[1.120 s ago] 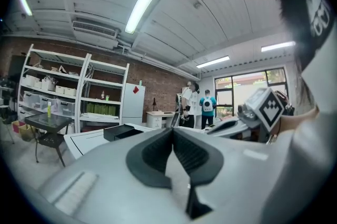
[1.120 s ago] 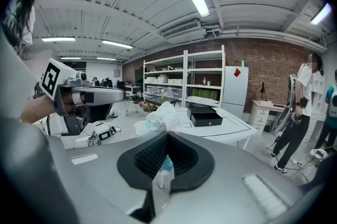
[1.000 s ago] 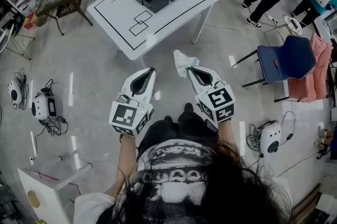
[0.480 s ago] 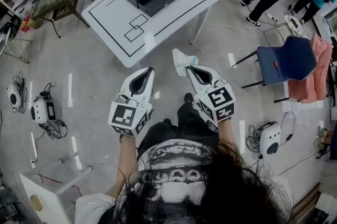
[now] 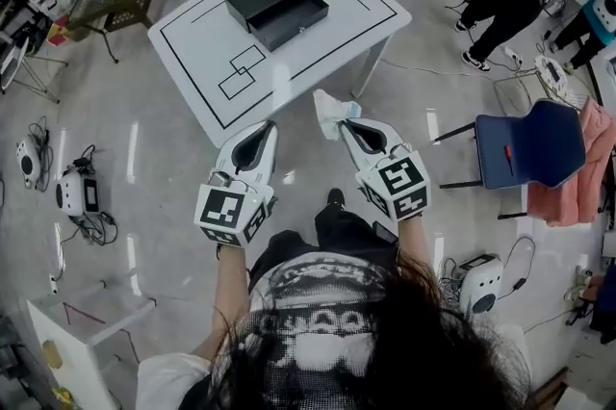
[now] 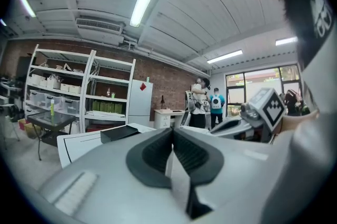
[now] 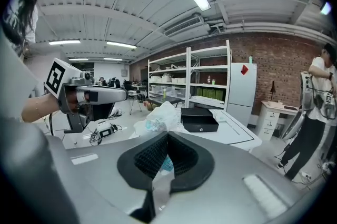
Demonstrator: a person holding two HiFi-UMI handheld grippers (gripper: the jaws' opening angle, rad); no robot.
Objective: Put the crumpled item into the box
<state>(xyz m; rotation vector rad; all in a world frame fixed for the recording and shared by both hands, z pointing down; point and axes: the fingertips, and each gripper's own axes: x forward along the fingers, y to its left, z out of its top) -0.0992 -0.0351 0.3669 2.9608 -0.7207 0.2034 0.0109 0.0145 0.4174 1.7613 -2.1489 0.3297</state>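
Crumpled white bag [image 5: 330, 113] (aloft), black box [image 5: 277, 6]

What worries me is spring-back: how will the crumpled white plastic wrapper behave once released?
Pinched in the right gripper, the crumpled white plastic wrapper stands up unsupported, so it is probably very light. Its thin creased folds suggest it is floppy and likely to partly re-expand.

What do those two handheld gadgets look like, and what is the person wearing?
The left gripper and right gripper are matching smooth silver-grey shells tapering to two jaws lined with dark ribbed pads. Each carries a cube with black-and-white square markers. The person wears a black-and-white patterned top.
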